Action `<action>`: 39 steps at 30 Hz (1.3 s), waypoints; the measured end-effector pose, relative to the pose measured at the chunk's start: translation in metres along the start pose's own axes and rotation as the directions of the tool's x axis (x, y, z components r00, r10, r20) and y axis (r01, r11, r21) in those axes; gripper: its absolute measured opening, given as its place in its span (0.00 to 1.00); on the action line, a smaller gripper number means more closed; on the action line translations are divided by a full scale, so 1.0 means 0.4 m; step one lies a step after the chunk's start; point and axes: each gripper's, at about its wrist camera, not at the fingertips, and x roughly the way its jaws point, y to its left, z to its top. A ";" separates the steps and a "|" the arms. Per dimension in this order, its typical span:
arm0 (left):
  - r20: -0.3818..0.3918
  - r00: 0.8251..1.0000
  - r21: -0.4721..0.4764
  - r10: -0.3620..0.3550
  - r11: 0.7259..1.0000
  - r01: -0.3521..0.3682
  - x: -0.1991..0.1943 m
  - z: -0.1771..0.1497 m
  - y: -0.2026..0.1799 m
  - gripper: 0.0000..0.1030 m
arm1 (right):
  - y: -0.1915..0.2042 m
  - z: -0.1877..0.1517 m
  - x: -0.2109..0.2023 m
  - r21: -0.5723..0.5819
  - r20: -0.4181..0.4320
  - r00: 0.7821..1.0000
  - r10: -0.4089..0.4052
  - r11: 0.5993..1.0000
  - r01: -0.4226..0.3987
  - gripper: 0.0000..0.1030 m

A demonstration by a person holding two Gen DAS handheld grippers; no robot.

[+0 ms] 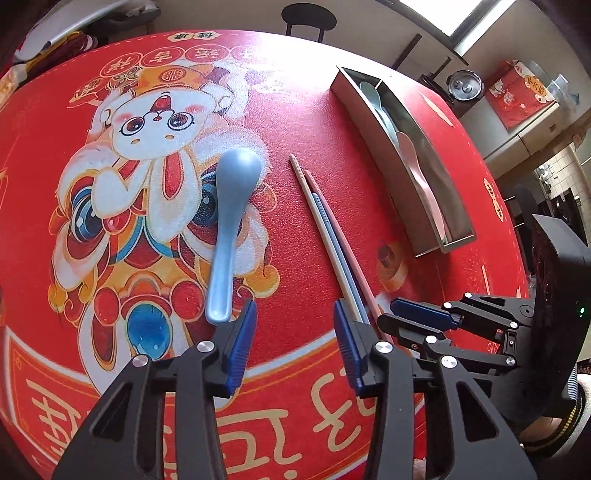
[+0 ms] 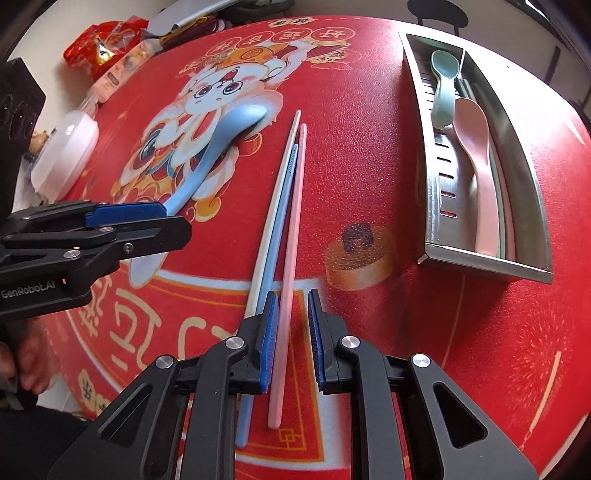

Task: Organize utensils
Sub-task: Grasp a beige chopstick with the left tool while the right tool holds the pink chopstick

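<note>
A blue spoon lies on the red printed tablecloth. Its handle end sits just outside the left finger of my left gripper, which is open with nothing between its pads. Three chopsticks lie side by side: white, blue and pink. My right gripper straddles the near end of the pink chopstick. The chopstick lies close to the left pad, with a gap to the right pad. The white and blue ones pass outside that finger. A steel utensil tray holds a green spoon and a pink spoon.
Snack packets and a white lidded container sit along the table's far-left edge. A hand shows behind the left gripper. A black stool stands beyond the table, and a pot on a counter.
</note>
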 end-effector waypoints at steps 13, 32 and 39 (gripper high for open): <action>-0.030 0.999 0.004 -0.024 1.000 0.024 0.045 0.011 -0.034 0.40 | -0.008 0.000 0.009 0.003 -0.006 0.999 -0.036 0.999 0.036 0.06; -0.090 0.996 0.046 0.013 0.999 -0.009 0.112 0.028 -0.099 0.24 | -0.044 -0.018 -0.001 0.085 0.018 1.000 -0.010 0.996 0.008 0.06; -0.059 0.991 0.134 0.122 0.984 -0.114 0.122 0.021 -0.153 0.26 | -0.043 -0.024 -0.002 0.094 0.023 1.000 -0.010 0.996 0.008 0.06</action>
